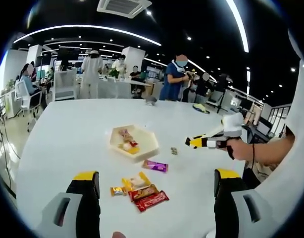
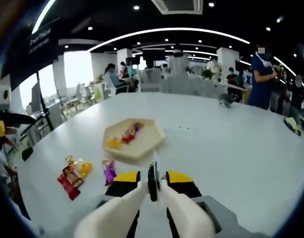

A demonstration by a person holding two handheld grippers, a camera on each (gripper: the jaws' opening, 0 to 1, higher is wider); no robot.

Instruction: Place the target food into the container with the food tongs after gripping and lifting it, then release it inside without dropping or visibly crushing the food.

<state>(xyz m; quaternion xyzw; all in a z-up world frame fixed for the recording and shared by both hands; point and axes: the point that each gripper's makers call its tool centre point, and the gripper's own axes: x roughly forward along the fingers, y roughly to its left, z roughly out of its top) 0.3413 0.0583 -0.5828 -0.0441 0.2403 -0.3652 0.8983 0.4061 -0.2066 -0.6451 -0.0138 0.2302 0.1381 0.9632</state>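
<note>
Across both views a large white table (image 1: 82, 134) with a smooth matte top and a rounded edge is spread, and everything else is placed relative to it. Near its middle a shallow hexagonal tray (image 1: 147, 148) of cream-coloured material is set, with a few wrapped sweets (image 1: 126, 140) lying inside, red and yellow wrappers among them. Just outside the tray's near edge a purple foil-wrapped candy (image 1: 155, 165) is laid flat on the table. Closer to the left gripper a loose cluster of glossy packets (image 1: 139, 191) is seen: a long red bar, a brown bar, a yellow-and-white pack and a small gold sweet, touching or overlapping. A tiny dark scrap (image 1: 174, 150) is seen just beside the tray on the bare surface.

The left gripper (image 1: 157, 186) is held released above the near table edge, its two black, yellow-tipped jaws standing wide apart with the packets between them.

The right gripper (image 2: 153, 179) is shown in its own view with the yellow-tipped jaws nearly together, clenched on a thin dark pair of tongs (image 2: 153, 178), whose pale tips reach toward the tray; the tongs hold nothing. From the left gripper view the same gripper (image 1: 193, 142) is seen side-on, gripped by a hand (image 1: 238, 148), level with the tray's far side, a detail its own view cannot give. The office room and people behind the table are seen in both.
</note>
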